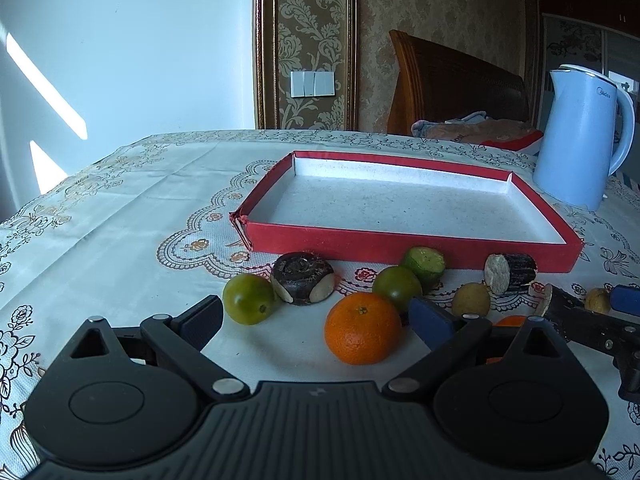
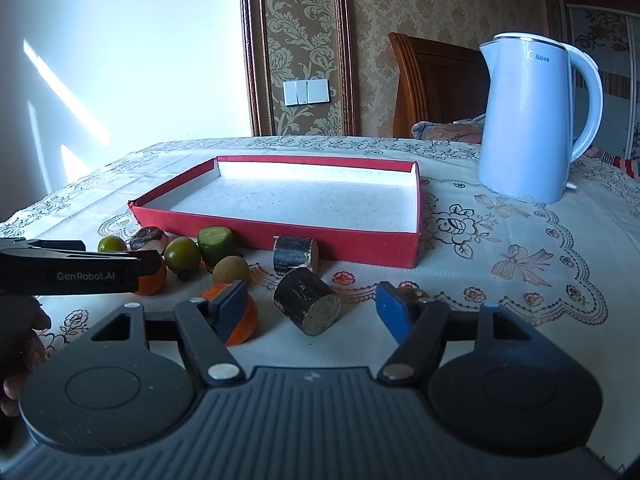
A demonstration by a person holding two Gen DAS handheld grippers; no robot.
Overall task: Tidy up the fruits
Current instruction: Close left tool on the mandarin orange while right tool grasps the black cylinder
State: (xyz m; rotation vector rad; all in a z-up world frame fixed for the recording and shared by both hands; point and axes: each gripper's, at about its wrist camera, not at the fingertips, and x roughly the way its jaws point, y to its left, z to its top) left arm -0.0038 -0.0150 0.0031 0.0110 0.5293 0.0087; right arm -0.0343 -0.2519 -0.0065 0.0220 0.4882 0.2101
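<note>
A red tray (image 1: 400,242) with a white floor and nothing in it sits mid-table. In front of it lie two green tomatoes (image 1: 248,299) (image 1: 397,288), a dark water chestnut (image 1: 302,283), a cut cucumber piece (image 1: 426,264), a longan (image 1: 471,300) and a dark cylinder piece (image 1: 510,274). My left gripper (image 1: 318,320) is open around an orange (image 1: 362,328), which sits nearer the right finger with no pad pressing on it. My right gripper (image 2: 312,308) is open, with a second dark cylinder (image 2: 308,306) lying loose between its pads. Another orange (image 2: 244,322) is partly hidden behind its left finger.
A pale blue kettle (image 2: 528,128) stands on the table, right of the tray. The table wears a white embroidered cloth (image 1: 120,208). The left gripper's body (image 2: 80,272) reaches in from the left in the right wrist view. A wooden chair back (image 1: 452,80) rises beyond the table.
</note>
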